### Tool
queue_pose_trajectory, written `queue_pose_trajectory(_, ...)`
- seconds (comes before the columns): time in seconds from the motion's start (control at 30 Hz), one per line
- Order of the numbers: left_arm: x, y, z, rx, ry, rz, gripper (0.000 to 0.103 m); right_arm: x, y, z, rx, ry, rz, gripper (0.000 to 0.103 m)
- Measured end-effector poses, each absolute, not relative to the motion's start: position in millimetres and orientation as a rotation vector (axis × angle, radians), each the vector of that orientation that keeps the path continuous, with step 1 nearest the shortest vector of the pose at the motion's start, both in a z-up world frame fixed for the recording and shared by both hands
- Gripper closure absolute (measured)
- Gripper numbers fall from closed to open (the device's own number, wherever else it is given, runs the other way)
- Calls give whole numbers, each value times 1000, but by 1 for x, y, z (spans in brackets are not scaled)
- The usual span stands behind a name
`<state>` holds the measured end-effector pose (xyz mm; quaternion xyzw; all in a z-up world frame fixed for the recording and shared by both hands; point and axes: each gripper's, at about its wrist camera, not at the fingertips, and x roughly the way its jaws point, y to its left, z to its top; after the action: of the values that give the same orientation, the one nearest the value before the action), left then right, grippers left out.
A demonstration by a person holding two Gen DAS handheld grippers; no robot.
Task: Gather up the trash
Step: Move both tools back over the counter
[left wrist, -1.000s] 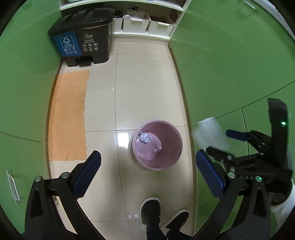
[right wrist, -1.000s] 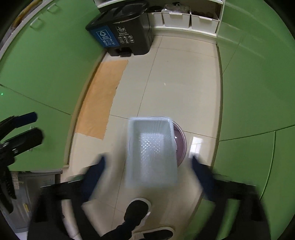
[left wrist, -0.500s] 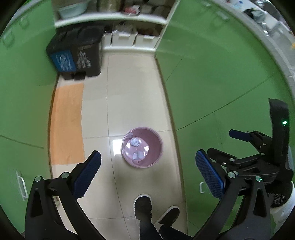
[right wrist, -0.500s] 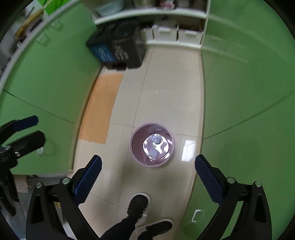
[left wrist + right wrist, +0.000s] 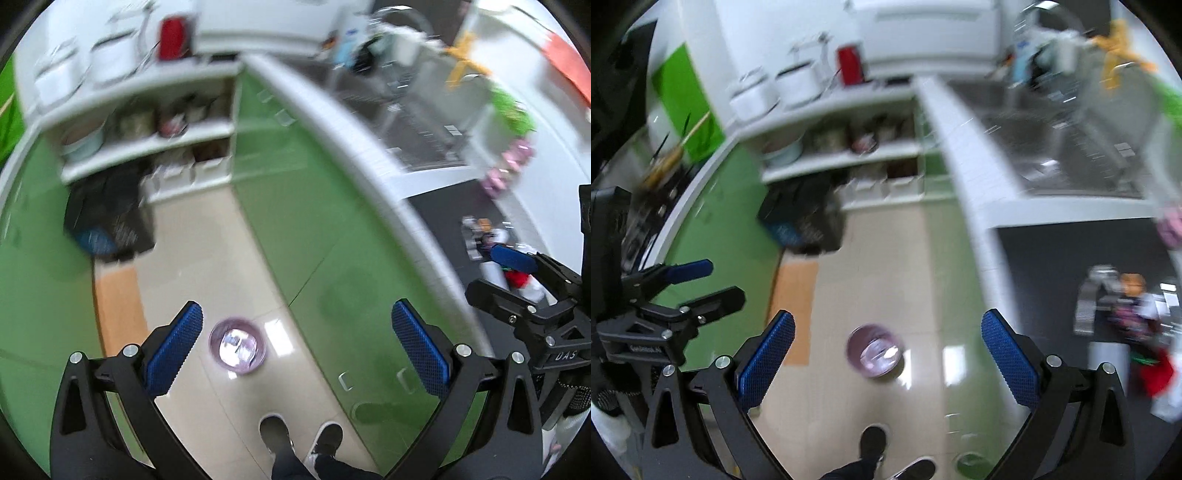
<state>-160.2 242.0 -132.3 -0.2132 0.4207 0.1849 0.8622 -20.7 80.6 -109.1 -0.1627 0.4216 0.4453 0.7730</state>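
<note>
A pink waste bin [image 5: 237,346] stands on the tiled floor far below, with pale trash inside; it also shows in the right wrist view [image 5: 875,355]. My left gripper [image 5: 295,347] is open and empty, high above the floor. My right gripper [image 5: 886,350] is open and empty, level with the dark countertop [image 5: 1052,280]. A heap of loose items, some red and white [image 5: 1145,332], lies on that countertop at the right. Both views are blurred.
Green cabinets [image 5: 314,221] line both sides of the floor. A black recycling bin [image 5: 805,218] stands at the far end under white shelves [image 5: 849,158]. A steel sink [image 5: 1052,129] is set in the counter. An orange mat [image 5: 118,306] lies left.
Both grippers have risen from near the floor to counter height and tilted up. The white basket seen over the pink bin a second ago is gone from view.
</note>
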Motion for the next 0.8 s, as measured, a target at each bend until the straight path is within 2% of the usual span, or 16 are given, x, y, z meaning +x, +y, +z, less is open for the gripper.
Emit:
queue_pose_trajectory(0.2, -110, 187, -76, -329, 832, 215, 3, 9, -15, -56, -232, 824, 744, 6)
queue_pose_trajectory(0.33, -74, 146, -62, -261, 834, 111, 3, 24, -81, -48, -173, 808, 605, 6)
queue_pose_trajectory(0.5, -32, 95, -62, -200, 862, 14, 3, 34, -154, -52, -120, 818, 477, 6)
queue_pose_trajectory(0.8, 29, 14, -86, -151, 935, -50, 3, 56, -216, -70, -118, 860, 427, 6)
